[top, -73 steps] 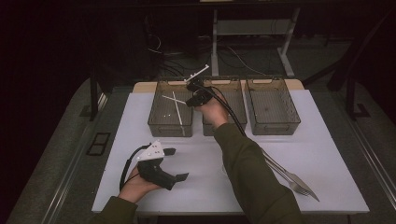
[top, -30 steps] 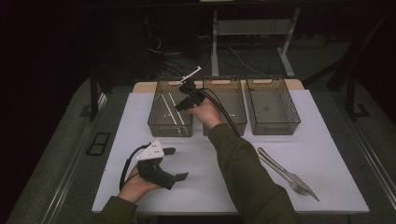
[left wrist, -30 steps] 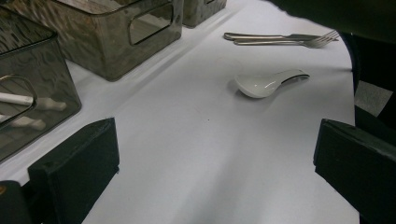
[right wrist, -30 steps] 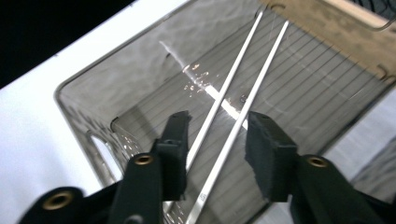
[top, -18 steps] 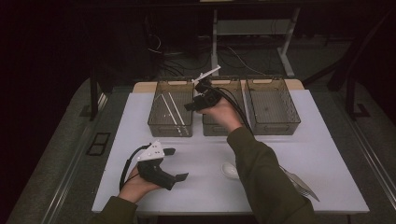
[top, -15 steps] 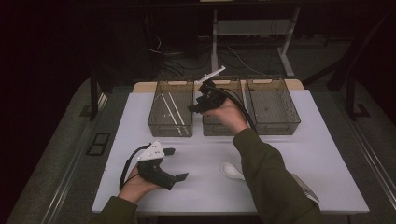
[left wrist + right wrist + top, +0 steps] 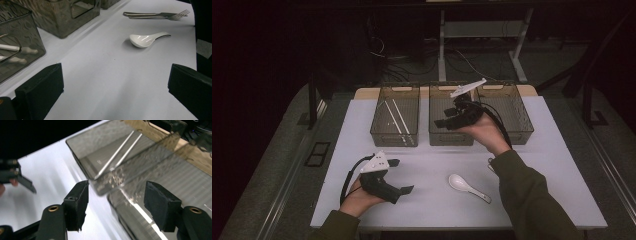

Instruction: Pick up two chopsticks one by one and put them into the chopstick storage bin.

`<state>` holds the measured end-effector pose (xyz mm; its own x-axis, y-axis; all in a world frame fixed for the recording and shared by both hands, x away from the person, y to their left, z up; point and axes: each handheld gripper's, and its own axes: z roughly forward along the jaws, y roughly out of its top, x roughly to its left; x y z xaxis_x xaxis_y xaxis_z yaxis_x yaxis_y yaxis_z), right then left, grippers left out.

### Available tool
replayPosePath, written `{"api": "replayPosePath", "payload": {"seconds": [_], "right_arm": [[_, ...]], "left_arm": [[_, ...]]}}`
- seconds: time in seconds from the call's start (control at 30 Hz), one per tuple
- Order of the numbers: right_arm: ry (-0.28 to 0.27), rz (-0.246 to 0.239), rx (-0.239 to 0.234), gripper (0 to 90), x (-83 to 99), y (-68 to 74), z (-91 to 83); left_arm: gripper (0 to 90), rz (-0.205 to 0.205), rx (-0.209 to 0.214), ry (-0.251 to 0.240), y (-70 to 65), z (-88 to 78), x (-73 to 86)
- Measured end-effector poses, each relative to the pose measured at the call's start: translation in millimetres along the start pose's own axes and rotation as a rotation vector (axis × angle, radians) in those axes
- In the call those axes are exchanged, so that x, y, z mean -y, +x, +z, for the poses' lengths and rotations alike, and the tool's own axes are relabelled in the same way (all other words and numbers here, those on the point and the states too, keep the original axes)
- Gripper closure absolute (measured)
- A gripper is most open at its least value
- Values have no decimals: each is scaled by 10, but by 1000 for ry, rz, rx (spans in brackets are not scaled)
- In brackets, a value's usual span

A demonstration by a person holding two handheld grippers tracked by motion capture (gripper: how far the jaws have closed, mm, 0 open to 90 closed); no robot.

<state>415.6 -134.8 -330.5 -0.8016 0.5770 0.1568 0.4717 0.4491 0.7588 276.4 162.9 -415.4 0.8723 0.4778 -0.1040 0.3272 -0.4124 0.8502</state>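
My right gripper hangs above the middle basket, held in a hand with a green sleeve. Its jaws have just been opening and stand open with nothing between them. Two white chopsticks lie in the left basket; the right gripper view looks down on the chopsticks. My left gripper rests on the white table, open and empty. A white spoon lies on the table right of it, the spoon ahead in the left gripper view.
A third basket stands at the right of the row. A fork and a knife lie side by side beyond the spoon. The white table top sits on a grey bench, with cables and a frame behind.
The right hand has moved right and a little up, from over the left basket to over the middle one, its jaws wider. The spoon has come into sight. The left gripper has stayed put.
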Motion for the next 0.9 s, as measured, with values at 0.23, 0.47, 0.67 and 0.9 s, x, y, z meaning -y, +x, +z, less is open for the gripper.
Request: {"api": "replayPosePath", "payload": {"seconds": [0.23, 0.47, 0.67, 0.9], "right_arm": [[7, -13, 7, 369, 315, 16, -172], [-8, 15, -3, 444, 629, 24, -297], [-5, 12, 20, 587, 875, 36, -423], [-28, 34, 22, 809, 1113, -4, -648]], "left_arm": [[0, -3, -5, -2, -2, 10, 5], [0, 1, -10, -1, 3, 9, 7], [0, -1, -16, 5, 3, 1, 26], [0, -9, -17, 3, 17, -9, 36]]}}
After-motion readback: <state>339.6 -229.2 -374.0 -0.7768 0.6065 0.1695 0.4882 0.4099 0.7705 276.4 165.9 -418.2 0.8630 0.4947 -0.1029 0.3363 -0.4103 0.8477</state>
